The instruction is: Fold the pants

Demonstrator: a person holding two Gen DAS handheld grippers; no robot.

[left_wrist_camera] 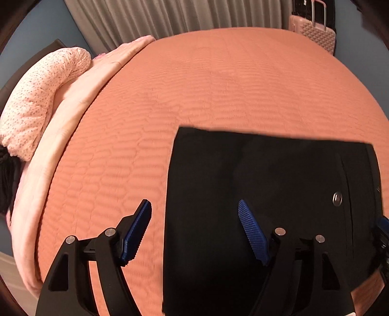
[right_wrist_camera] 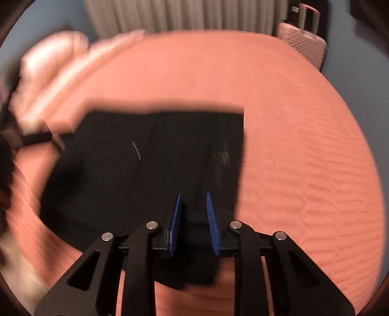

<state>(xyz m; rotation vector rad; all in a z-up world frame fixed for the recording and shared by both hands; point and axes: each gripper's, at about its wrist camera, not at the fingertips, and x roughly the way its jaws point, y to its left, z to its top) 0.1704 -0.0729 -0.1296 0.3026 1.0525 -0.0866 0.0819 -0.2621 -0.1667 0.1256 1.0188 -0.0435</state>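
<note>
Black pants on orange bedspread, left claw spread wide

Bedroom, prob. hotel or home.
Bed w/ orange quilted cover, pillow, curtains, pink suitcase by wall.

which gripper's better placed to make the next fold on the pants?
Right, probably. The right gripper is nearly closed around a fold of the pants at their near edge, ready to lift. The left gripper hangs wide open over the pants' left edge, gripping nothing.
</note>
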